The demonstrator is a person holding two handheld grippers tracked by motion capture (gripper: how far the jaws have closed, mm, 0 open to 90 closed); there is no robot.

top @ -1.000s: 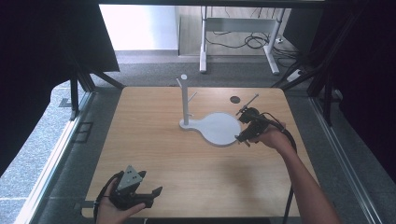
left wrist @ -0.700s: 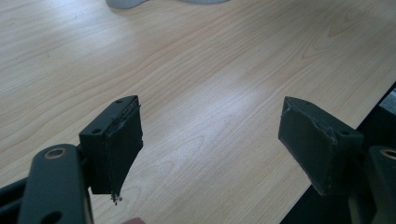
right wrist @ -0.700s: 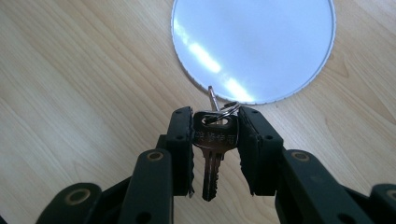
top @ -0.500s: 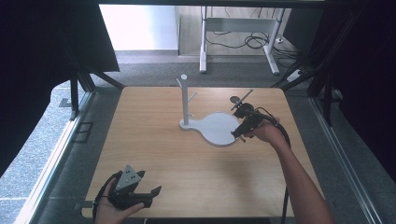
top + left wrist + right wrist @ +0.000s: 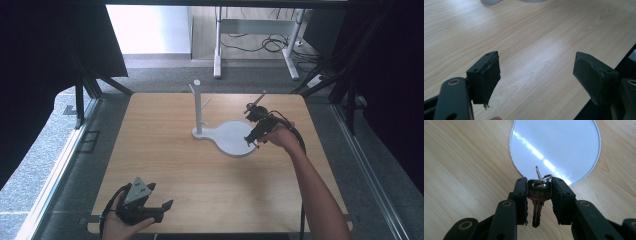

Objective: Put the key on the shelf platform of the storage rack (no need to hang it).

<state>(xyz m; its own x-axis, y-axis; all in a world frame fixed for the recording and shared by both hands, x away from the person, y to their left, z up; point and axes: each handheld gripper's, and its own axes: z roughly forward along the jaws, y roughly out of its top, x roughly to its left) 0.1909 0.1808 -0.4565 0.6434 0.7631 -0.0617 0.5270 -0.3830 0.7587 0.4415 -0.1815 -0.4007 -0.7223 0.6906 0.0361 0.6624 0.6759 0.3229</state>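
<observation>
At a wooden table [image 5: 165, 165], a person is working a handheld gripper in each hand. The right gripper [image 5: 539, 185] is clenching a silver key [image 5: 538, 202] by its head between its two black pads, the blade pointing back toward the camera in the right gripper view; a small key ring [image 5: 544, 180] is threading through the head and a second thin metal piece is sticking up behind it. The held key is hovering over the near rim of a white round base plate [image 5: 556, 147]. In the high view that same right gripper [image 5: 253, 137] is sitting at the right-hand edge of the stand's base [image 5: 230, 137], from whose narrower left end a white upright post [image 5: 197, 107] with short side pegs is rising.

The left gripper [image 5: 162, 207] is resting at the table's near-left corner, well apart from the stand. In the left gripper view its jaws are standing wide and released, gripping nothing, with bare wood grain between them and one pad [image 5: 489, 75] showing a frayed edge.
</observation>
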